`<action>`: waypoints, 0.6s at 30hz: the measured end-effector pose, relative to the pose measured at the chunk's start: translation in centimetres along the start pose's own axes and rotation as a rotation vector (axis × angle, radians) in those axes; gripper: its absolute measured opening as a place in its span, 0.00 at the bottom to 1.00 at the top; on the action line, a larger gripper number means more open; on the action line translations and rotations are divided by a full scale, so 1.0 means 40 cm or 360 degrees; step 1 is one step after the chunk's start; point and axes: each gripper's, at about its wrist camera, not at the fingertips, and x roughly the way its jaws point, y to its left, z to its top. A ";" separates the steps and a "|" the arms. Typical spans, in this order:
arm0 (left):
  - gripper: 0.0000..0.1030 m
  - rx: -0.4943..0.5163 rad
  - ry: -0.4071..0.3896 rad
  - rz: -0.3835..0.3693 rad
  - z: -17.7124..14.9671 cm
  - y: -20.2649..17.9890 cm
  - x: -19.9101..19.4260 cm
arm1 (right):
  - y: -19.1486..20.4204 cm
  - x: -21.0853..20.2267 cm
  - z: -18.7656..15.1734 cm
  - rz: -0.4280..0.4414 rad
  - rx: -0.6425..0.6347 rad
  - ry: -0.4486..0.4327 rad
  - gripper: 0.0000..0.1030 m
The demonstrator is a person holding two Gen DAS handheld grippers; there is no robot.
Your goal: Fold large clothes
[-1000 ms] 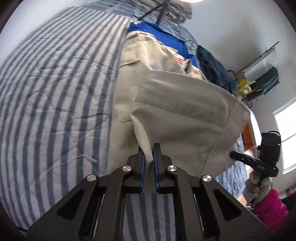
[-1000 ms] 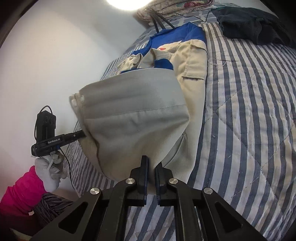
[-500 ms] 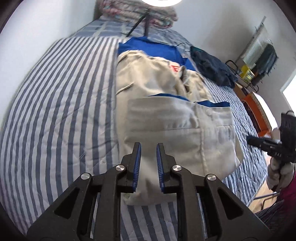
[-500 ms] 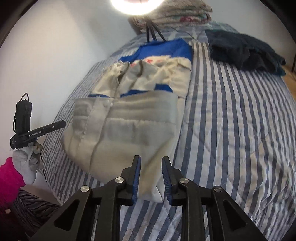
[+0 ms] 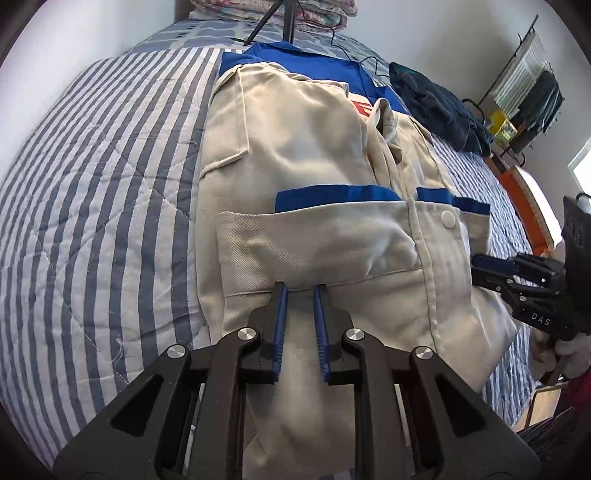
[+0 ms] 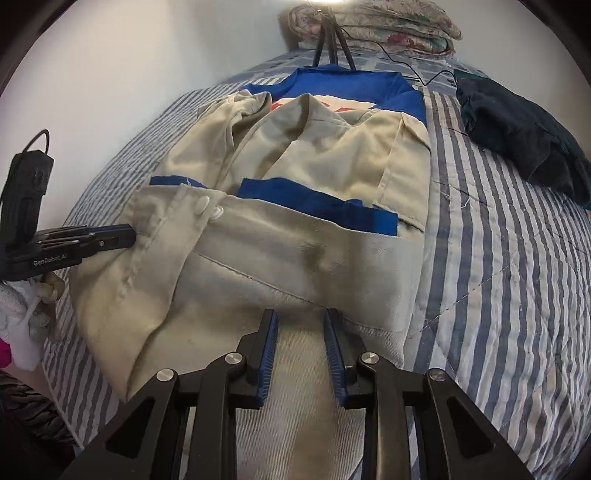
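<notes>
Beige cotton work jacket with blue trim [image 5: 317,155] lies flat on the bed, on a blue-and-white striped quilt [image 5: 99,184]. Its lower part is folded up over the chest, so the hem edge runs across the jacket just below the blue bands; white snap buttons [image 6: 208,206] show on the front placket. The blue collar end points toward the far end of the bed.

Left gripper [image 5: 300,291]: jaws slightly apart, blue pads clear, nothing between them; it hovers over the folded beige panel near its left edge.

Right gripper [image 6: 300,314]: jaws apart, a little wider than the left, nothing clamped; it hovers over the same panel nearer the right edge.

Each gripper shows in the other's view at the side of the jacket, held by a white-gloved hand [image 6: 22,321].

Dark navy crumpled garment [image 6: 524,136] lies on the quilt, apart from the jacket. Black tripod legs [image 6: 332,40] stand at the far end, before a folded floral blanket [image 6: 384,26].
</notes>
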 end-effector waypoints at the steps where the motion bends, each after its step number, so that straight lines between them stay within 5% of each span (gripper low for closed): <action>1: 0.15 0.0007 0.0008 -0.0009 0.003 -0.002 -0.005 | 0.009 -0.004 0.009 -0.0014 -0.0034 0.0025 0.27; 11: 0.15 0.0099 -0.0205 -0.0052 0.176 0.056 -0.159 | -0.050 -0.179 0.126 0.0156 0.0073 -0.0261 0.28; 18: 0.15 0.0107 -0.0191 -0.0119 0.324 0.095 -0.098 | -0.045 -0.156 0.277 0.0141 -0.0034 -0.0283 0.25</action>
